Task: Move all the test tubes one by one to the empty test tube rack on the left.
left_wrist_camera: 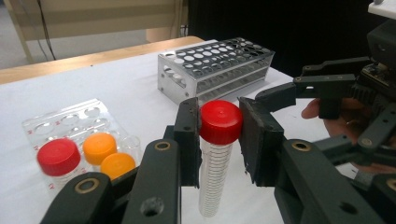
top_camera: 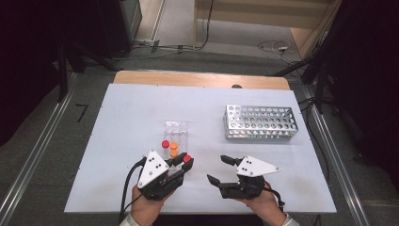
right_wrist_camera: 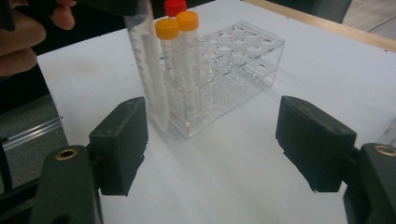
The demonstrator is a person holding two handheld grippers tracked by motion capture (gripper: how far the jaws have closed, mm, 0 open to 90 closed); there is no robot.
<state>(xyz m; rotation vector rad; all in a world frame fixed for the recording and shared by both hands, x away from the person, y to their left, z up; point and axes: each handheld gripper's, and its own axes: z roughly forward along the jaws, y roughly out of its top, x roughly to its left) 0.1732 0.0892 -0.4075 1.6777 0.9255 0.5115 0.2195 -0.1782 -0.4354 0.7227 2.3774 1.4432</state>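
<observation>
My left gripper (top_camera: 186, 162) (left_wrist_camera: 219, 135) is shut on a clear tube with a red cap (left_wrist_camera: 221, 122) (top_camera: 187, 158), which it holds upright by the cap just above the white table. The tube's graduated body (right_wrist_camera: 150, 79) hangs in front of a clear plastic rack (top_camera: 175, 132) (right_wrist_camera: 233, 70). That rack holds a red-capped tube (left_wrist_camera: 58, 156) and two orange-capped tubes (left_wrist_camera: 99, 147) (right_wrist_camera: 167, 29). To the right, my right gripper (top_camera: 217, 168) (right_wrist_camera: 212, 144) stands open, with nothing between its jaws, close beside the held tube.
A metal rack (top_camera: 261, 122) (left_wrist_camera: 215, 65) with many empty holes stands at the back right of the white table top (top_camera: 131, 117). Cables trail from both grippers toward the table's near edge. Dark stands flank the table.
</observation>
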